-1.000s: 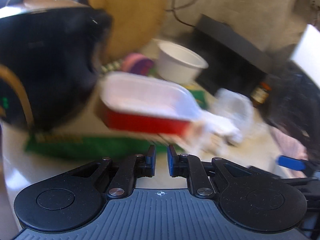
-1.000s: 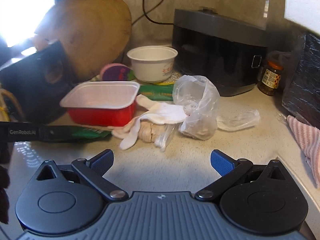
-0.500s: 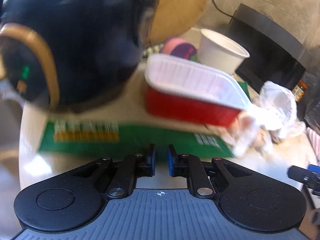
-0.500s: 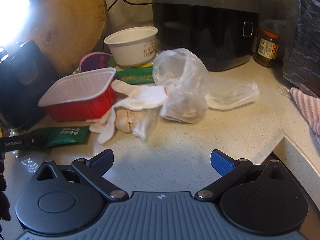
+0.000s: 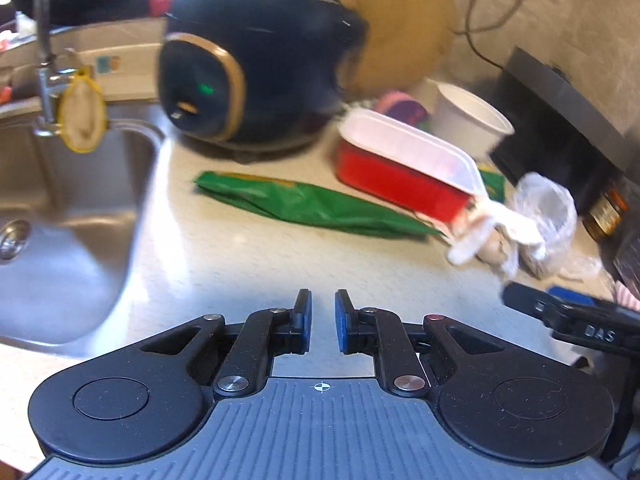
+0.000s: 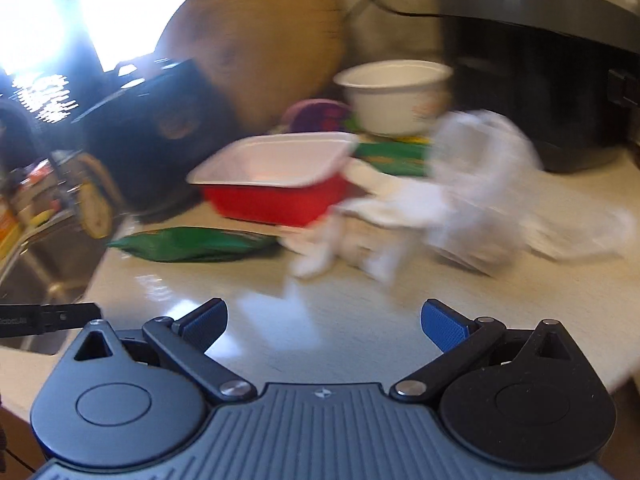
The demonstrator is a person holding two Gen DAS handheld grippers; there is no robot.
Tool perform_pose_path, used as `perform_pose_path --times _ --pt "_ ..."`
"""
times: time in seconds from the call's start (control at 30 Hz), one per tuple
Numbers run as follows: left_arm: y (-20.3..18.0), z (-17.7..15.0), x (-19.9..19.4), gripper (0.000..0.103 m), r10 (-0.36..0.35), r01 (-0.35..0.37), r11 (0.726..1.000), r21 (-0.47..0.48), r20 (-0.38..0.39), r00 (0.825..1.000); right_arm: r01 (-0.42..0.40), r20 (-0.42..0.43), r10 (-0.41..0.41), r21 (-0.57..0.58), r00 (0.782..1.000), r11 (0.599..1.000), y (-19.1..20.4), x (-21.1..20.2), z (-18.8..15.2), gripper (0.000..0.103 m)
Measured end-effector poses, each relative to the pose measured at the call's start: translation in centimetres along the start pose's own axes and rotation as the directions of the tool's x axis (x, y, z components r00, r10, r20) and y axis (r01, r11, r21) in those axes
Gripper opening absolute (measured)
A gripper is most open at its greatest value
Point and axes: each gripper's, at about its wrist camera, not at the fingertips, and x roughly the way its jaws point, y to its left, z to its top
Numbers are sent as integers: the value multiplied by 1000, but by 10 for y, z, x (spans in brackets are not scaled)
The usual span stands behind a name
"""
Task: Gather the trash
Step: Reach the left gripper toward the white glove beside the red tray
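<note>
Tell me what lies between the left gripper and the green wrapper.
Only bare countertop separates the left gripper from the green wrapper, seen in the left wrist view.

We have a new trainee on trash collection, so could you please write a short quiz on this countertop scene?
1. True or false: the right gripper has its jaws wide open.
2. What lies flat between the sink and the red tray?
3. The left gripper holds: A) the white bowl B) nothing C) the clear plastic bag

Key: 1 true; 2 the green wrapper; 3 B.
</note>
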Motion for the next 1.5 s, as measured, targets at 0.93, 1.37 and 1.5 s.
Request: perform_pose_path --times 0.93,1.37,1.5 --pt "62 54 56 15 -75 66 990 -128 -65 995 -220 -221 224 43 949 975 55 84 20 59" --pt "-33 82 71 15 -265 268 961 71 -43 963 236 24 -238 66 971 970 0 -22 0 82" --pt "-92 83 85 15 -364 364 883 296 -59 930 300 48 -308 135 950 944 -21 -49 -7 86"
